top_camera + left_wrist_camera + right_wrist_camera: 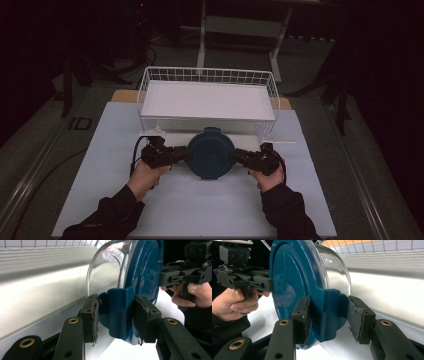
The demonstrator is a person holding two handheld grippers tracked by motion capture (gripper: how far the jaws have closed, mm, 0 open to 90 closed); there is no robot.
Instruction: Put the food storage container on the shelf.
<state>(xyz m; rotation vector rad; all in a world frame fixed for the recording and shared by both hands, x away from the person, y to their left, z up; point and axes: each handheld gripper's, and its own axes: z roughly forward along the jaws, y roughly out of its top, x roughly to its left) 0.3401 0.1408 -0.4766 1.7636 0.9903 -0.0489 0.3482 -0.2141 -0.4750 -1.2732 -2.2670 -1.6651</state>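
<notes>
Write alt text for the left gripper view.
A hand-held gripper clamps its two black jaws on a side tab of a teal lid on a clear glass container, which is tipped on its side. At right, a person's hand holds a second hand-held gripper at the lid's far edge; a white tray wall fills the left.

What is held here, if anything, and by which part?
A round clear container with a teal lid: the left hand-held gripper and right hand-held gripper each clamp a teal side tab of the lid.
</notes>
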